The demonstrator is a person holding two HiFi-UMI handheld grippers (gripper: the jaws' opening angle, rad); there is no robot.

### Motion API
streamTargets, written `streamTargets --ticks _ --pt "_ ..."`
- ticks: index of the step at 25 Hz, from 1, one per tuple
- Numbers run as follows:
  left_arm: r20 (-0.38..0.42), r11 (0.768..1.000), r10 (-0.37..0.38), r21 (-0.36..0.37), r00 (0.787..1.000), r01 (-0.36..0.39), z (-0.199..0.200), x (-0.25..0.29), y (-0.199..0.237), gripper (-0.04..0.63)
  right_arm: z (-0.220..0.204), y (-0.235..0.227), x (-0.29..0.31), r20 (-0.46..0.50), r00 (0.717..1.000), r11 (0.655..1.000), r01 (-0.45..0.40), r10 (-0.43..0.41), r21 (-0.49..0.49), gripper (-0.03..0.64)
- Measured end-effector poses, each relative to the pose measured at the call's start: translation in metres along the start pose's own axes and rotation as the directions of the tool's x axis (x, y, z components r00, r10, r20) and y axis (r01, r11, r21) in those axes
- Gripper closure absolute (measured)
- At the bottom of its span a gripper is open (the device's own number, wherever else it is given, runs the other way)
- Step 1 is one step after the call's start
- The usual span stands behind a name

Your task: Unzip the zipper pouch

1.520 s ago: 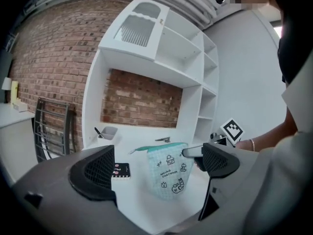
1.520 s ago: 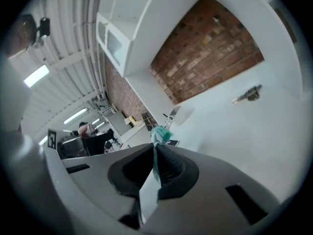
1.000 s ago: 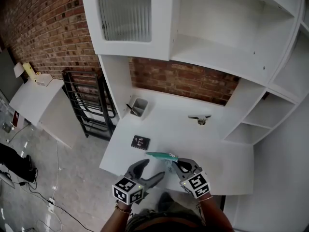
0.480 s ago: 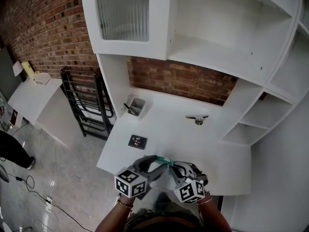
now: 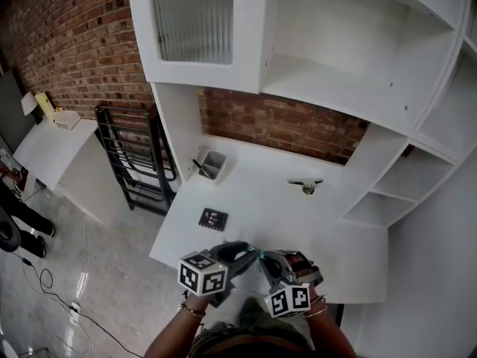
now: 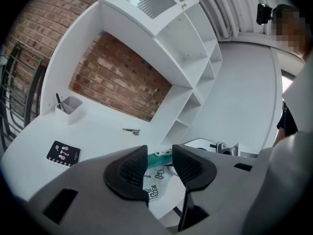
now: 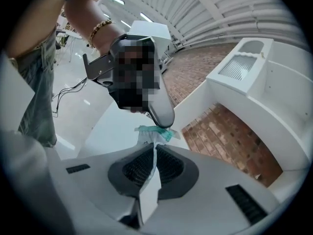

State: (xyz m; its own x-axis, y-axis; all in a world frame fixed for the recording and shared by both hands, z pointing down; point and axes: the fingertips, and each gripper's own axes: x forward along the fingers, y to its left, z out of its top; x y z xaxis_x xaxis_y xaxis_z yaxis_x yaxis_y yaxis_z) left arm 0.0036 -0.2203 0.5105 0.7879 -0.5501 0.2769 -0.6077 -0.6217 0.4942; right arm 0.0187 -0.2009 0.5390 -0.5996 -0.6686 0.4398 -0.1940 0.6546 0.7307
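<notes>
Right gripper [image 7: 155, 150]: I see fingers clenched on zipper pouch [image 7: 146, 137].
Left gripper [image 6: 159, 148]: fingers just closing, parted round its teal edge [image 6: 157, 158] at 12 o'clock.

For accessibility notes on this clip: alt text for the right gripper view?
The right gripper is shut on a white zipper pouch, its teal zipper edge on top. The left gripper, whose jaws have just been closing with that edge between them, reaches in from the upper left; brick wall and white shelving behind.
</notes>
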Motion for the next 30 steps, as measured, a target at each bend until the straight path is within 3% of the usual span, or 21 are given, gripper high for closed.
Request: streamTargets --ticks 9,19,24,30 --pt "-0.056 1.0 0.0 0.018 0.998 0.001 -0.005 0.003 0.0 0.493 -0.005 0.005 0.005 -0.041 0.999 0.995 -0.01 0.006 -0.098 0.609" --pt "-0.053 1.0 -0.019 -0.021 0.998 0.018 -0.008 0.003 -0.003 0.532 -0.015 0.003 0.003 -0.071 0.997 0.995 0.007 -0.014 -0.096 0.609" --pt "-0.04 0.995 -0.077 -0.072 0.996 0.074 -0.008 0.006 -0.013 0.532 -0.024 0.004 0.004 -0.098 0.995 0.995 0.01 -0.02 -0.103 0.609" --pt "-0.074 0.997 -0.058 -0.045 0.996 0.055 -0.014 0.014 -0.012 0.532 -0.024 0.0 0.005 -0.095 0.995 0.996 0.018 -0.027 -0.093 0.609"
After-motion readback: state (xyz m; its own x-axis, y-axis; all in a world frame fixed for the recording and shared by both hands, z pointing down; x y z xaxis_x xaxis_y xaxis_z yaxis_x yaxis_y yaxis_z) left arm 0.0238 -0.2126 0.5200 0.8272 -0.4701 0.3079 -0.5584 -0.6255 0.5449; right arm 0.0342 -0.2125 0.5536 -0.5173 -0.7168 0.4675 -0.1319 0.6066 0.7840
